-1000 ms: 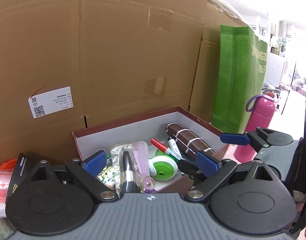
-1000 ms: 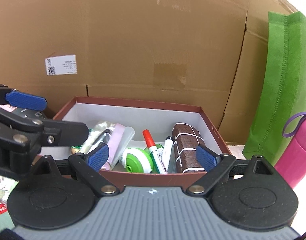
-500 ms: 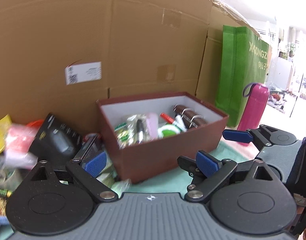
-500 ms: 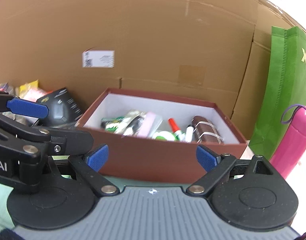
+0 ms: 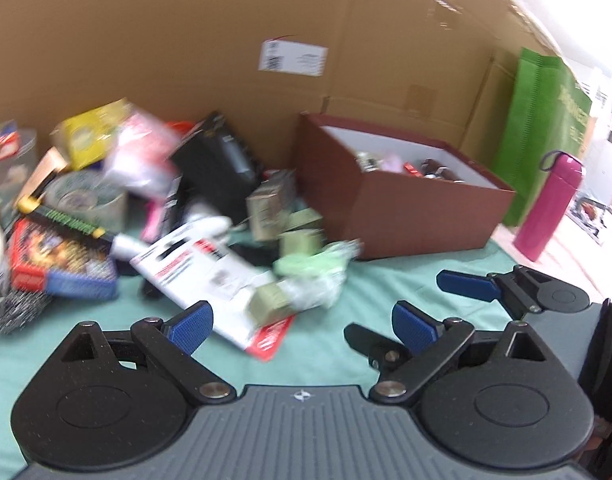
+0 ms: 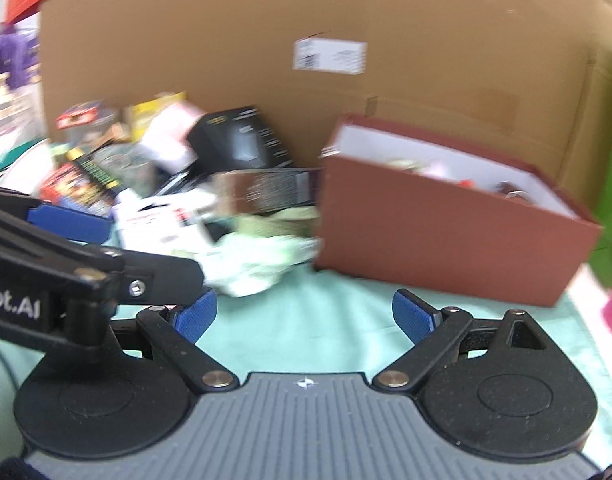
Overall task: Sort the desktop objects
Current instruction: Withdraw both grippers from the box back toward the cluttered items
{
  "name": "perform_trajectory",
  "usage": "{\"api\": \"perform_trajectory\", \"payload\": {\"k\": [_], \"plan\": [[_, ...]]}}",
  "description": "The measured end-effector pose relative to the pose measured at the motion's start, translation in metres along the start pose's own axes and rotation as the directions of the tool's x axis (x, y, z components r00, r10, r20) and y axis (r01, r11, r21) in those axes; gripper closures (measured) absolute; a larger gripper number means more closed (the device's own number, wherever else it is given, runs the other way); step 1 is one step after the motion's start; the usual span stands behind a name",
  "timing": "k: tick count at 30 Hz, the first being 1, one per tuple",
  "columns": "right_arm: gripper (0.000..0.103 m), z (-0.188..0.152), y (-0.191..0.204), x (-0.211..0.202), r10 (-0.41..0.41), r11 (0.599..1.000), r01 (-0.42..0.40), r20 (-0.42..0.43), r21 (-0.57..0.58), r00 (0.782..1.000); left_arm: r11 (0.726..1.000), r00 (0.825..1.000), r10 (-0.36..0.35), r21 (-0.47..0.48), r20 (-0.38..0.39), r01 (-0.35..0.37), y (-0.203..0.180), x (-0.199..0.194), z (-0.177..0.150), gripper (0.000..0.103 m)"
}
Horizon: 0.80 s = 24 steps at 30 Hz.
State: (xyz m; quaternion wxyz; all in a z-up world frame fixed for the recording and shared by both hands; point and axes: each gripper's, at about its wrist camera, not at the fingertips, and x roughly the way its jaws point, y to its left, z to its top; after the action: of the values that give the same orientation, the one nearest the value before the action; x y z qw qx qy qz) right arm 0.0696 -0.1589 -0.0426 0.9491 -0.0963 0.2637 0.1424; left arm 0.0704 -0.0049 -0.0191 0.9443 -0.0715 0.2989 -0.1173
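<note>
Both hand-held grippers (image 5: 302, 322) (image 6: 304, 316) hang open, empty, near the brown box (image 5: 421, 216).

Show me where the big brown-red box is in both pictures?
Left wrist view: the brown-red cardboard box sits right of centre, left of the pink bottle.
Right wrist view: box at centre-right.
Shared landmark: white shipping label on the cardboard wall.

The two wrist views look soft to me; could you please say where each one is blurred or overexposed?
Left wrist view: the clutter pile is smeared by motion, the left gripper stays sharp, and the far right edge behind the pink bottle is washed out. Right wrist view: the brown box and pile are blurred; the right gripper is crisp.
</note>
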Motion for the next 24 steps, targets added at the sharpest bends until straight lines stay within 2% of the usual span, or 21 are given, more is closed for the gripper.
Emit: {"api": "perform_trajectory", "payload": {"k": [8,13,17,19,22,24], "plan": [[0.011,-0.004,0.041,0.017,0.141,0.986,-0.145,-0.055,-0.080,0.989,0.990,0.997,0.077,-0.115,-0.023,-0.079,0.046,0.004,-0.006,0.004],[0.011,-0.003,0.049,0.022,0.177,0.980,-0.182,-0.073,-0.078,0.982,0.984,0.997,0.072,-0.162,-0.015,-0.074,0.062,0.006,-0.005,0.008],[0.012,0.002,0.045,0.024,0.141,0.988,-0.144,-0.062,-0.052,0.988,0.990,1.000,-0.024,-0.142,0.019,0.027,0.060,0.004,0.003,0.015],[0.012,0.005,0.040,0.027,0.118,0.992,-0.120,-0.056,-0.036,0.991,0.992,0.998,-0.063,-0.109,0.028,0.065,0.055,0.006,0.006,0.023],[0.020,0.010,0.033,0.031,0.064,0.997,-0.066,-0.044,-0.048,0.997,0.994,0.996,-0.087,-0.070,0.025,0.088,0.050,0.008,0.010,0.038],[0.024,0.012,0.031,0.033,0.011,0.998,-0.014,-0.042,-0.066,0.999,0.992,0.995,-0.095,-0.078,0.023,0.097,0.054,0.008,0.011,0.040]]}}
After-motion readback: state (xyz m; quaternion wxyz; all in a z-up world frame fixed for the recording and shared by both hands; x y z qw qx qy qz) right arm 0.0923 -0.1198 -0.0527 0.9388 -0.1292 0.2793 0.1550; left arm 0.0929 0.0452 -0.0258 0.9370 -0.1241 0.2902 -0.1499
